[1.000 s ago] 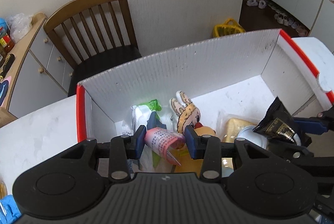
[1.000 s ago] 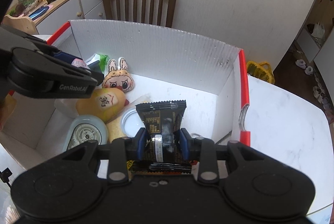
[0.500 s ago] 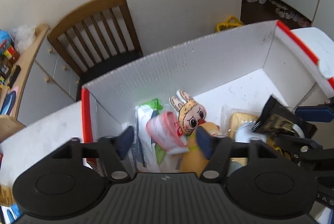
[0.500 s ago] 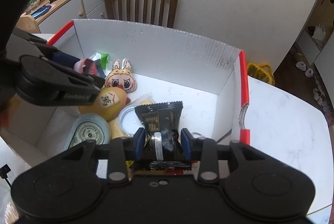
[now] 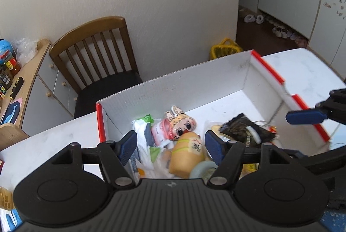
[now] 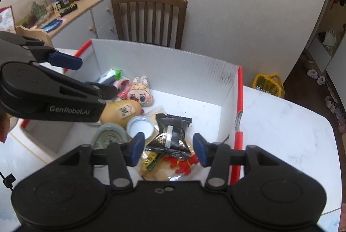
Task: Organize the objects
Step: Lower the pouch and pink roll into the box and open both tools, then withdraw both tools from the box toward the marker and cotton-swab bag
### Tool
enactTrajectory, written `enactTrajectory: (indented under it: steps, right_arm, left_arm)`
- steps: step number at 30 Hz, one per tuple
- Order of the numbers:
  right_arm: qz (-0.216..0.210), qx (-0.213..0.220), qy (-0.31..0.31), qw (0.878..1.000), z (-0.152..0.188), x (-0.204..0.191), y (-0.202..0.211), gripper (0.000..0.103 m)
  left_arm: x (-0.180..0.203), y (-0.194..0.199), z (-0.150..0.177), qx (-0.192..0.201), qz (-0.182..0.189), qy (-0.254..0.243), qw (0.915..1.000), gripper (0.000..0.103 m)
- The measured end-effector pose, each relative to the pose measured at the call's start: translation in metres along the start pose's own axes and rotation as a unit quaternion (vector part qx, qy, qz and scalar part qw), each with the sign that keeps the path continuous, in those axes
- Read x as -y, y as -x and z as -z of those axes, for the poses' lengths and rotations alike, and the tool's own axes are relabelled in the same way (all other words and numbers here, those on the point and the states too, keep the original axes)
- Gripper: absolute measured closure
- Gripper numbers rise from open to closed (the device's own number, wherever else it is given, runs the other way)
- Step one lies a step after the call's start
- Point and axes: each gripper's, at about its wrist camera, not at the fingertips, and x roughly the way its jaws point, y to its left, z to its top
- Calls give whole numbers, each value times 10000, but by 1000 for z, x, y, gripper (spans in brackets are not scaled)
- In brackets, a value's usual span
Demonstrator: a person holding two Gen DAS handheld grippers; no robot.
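A white cardboard box with red edges (image 5: pixel 194 84) (image 6: pixel 173 65) stands on the white table. My left gripper (image 5: pixel 170 146) is open and empty above the box's left end. Below it lie a pink packet (image 5: pixel 161 134) (image 6: pixel 123 86), a bunny-eared doll (image 5: pixel 181 123) (image 6: pixel 141 93) and a yellow plush (image 5: pixel 188 154) (image 6: pixel 123 110). My right gripper (image 6: pixel 168 148) is open and empty above the box's right end. A black snack pack (image 6: pixel 173 134) (image 5: pixel 244 130) lies loose in the box below it, on top of other packets.
A white lid (image 6: pixel 139 127) and a round green case (image 6: pixel 108 136) lie in the box. A wooden chair (image 5: pixel 97 63) (image 6: pixel 149 15) stands behind the box against the wall. A sideboard with clutter (image 6: pixel 64 9) is at the left. A yellow basket (image 6: pixel 268 82) sits on the floor.
My left gripper opened and let the pink packet fall into the box, then rose. My right gripper opened and let go of the black snack pack, which now lies in the box.
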Motion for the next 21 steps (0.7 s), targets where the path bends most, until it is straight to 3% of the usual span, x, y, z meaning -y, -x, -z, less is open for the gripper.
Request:
enactTrajectory:
  steps: [14, 18, 21]
  right_arm:
    - [-140, 542, -30, 9984, 17, -5, 77, 31]
    - [-206, 655, -65, 9976, 26, -8, 96, 19]
    - [-235, 731, -16, 9970, 33, -12, 108, 11]
  left_arm:
    - [10, 81, 32, 282, 239, 217, 9991, 35]
    - [12, 99, 46, 314, 267, 311, 9987, 34]
    - [13, 112, 56, 340, 244, 381, 9984, 23]
